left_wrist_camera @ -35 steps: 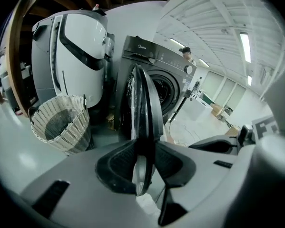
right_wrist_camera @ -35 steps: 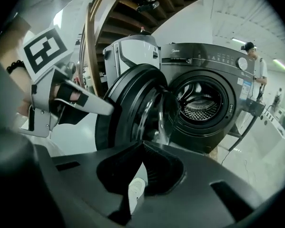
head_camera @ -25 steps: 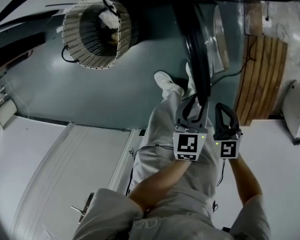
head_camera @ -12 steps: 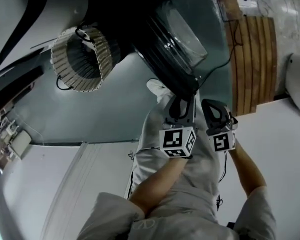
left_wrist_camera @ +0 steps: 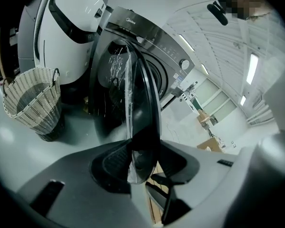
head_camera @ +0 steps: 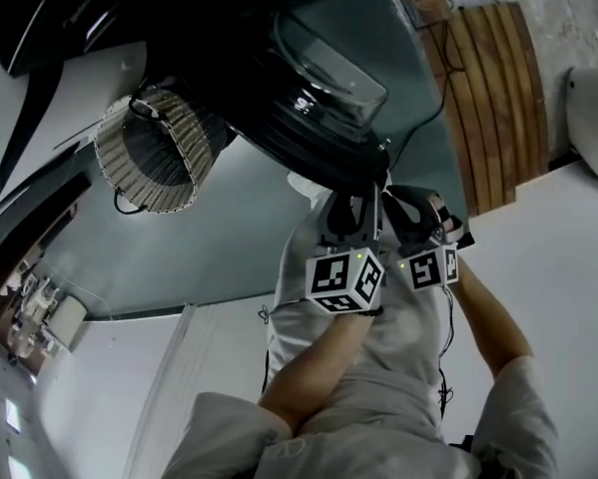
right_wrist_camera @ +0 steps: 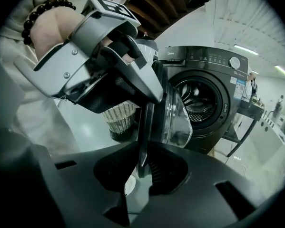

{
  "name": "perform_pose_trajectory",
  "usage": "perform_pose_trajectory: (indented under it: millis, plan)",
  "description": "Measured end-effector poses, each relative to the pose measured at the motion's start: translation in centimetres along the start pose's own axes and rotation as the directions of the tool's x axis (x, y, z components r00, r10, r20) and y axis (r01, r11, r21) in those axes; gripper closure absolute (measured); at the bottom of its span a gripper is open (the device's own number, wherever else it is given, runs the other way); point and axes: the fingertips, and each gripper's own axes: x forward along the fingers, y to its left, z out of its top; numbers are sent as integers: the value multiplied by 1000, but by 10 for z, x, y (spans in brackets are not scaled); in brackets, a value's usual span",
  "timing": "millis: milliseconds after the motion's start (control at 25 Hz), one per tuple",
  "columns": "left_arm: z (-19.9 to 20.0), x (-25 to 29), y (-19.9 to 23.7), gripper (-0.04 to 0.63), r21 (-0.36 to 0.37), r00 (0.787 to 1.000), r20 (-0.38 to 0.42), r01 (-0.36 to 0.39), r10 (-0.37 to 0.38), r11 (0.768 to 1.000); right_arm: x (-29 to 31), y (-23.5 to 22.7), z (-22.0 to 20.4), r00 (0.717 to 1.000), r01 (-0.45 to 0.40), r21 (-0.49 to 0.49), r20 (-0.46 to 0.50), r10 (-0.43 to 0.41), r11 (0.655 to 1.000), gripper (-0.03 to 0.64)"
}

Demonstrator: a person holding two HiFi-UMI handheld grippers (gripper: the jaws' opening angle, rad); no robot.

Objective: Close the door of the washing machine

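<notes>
Currently not closed: the door (left_wrist_camera: 144,99) is seen swung well out from the front of the washing machine (right_wrist_camera: 206,91), edge-on to both tools, with the drum opening (right_wrist_camera: 199,101) fully exposed

Nearest first. The door's free rim is straddled by the left gripper (left_wrist_camera: 143,163), whose jaws have just been opening. They are spread wide with the rim between them, and no clamping is seen. The same rim is straddled by the right gripper (right_wrist_camera: 143,167), held just beside the left one. Its jaws are apart and a gap is shown on one side of the rim, so no grip is judged there either

Done: the rim is reached and both tools are placed over it. Left: the remaining swing toward the washing machine front, then the latch to be pressed home. The job is judged somewhere short of halfway, though the exact door angle can't be read through the wide-angle lens

Door look: a round, thick, dark ring, with a clear glass bowl (right_wrist_camera: 178,120) bulging toward the washing machine. A loose strip of clear protective film (left_wrist_camera: 132,170) is seen hanging off the rim

Further out, a woven basket (left_wrist_camera: 33,101) is set on the floor beside the washing machine, judged clear of the closing path
</notes>
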Motion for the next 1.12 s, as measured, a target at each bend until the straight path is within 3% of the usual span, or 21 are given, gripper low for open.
perform_pose_trajectory:
  millis: [480,640,880,1000,1120]
  plan:
    - [12,25,-31,416,-37,997,-17,70,-71,997,6,-45,0,996,82,22,23,-82,996,546]
    - [19,35,-47,413,-29,986,4,165,-164,986,5,-70,1,993,111,40,28,-112,993,551]
    - [28,47,-72,468,-7,918,-1,397,-397,918,3,-109,0,986,164,30,8,-164,986,551]
    - [29,43,-87,583,47,869,-34,496,-494,867,3,-119,1,988,156,18,3,-156,988,551]
    - [27,38,-100,591,132,826,-69,563,-559,816,2,-129,0,989,149,6,2,-149,989,549]
